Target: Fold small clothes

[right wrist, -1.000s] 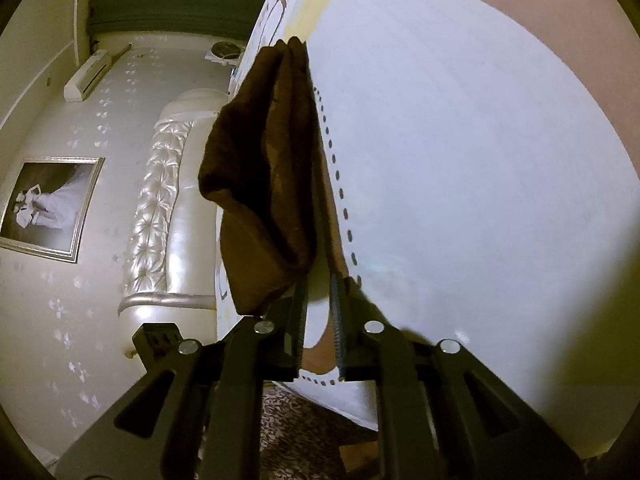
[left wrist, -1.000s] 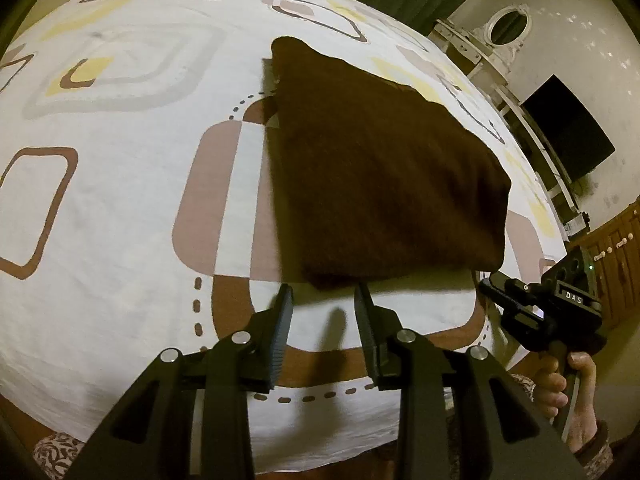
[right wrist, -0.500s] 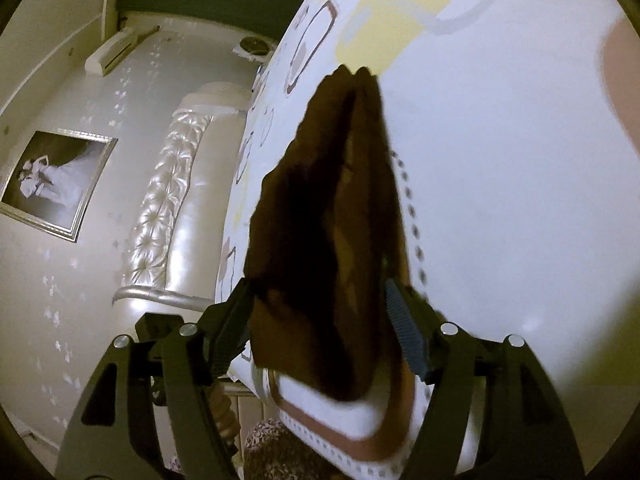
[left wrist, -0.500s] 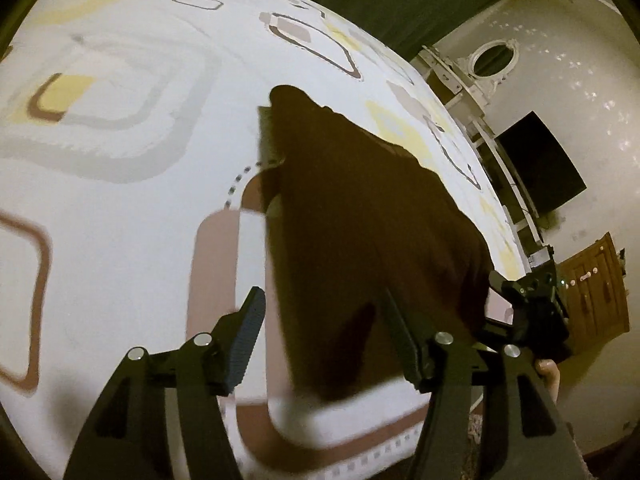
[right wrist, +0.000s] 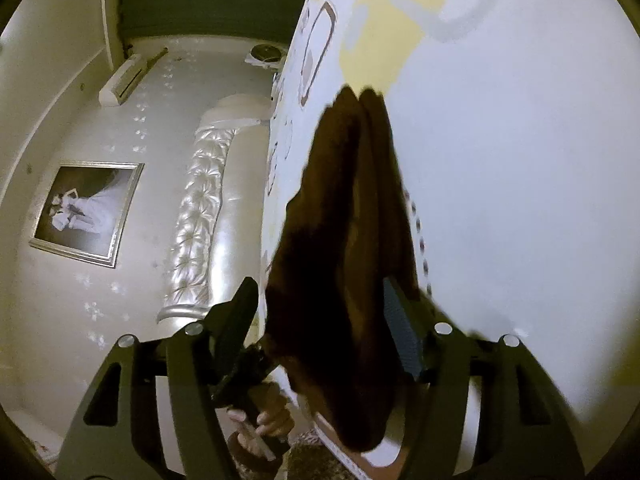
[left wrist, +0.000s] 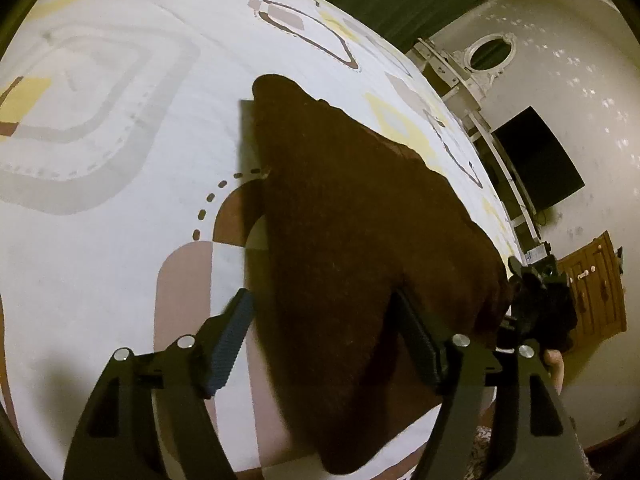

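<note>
Two grippers, one folded garment, one bed. Item: brown cloth (left wrist: 360,248), already doubled into a thick pad, lying flat on the patterned bedsheet (left wrist: 100,160) close to the bed's near edge, one corner almost at that edge. Left gripper (left wrist: 320,344): fingers (left wrist: 230,344) spread wide, straddling the cloth's near corner, pads clear of the fabric; jaws have just been opening, cloth lying between them. Right gripper (right wrist: 324,332): fingers (right wrist: 400,328) likewise apart, astride the cloth's end near the bed's side edge, nothing pinched; jaws opened and have just eased slightly inward. Step in hand, by appearance: positioning for a fresh grasp on the near end to make a further fold. Next move calls for both pairs of fingers to close on all layers together, then carry that end over toward the far end, edges kept aligned.
</note>
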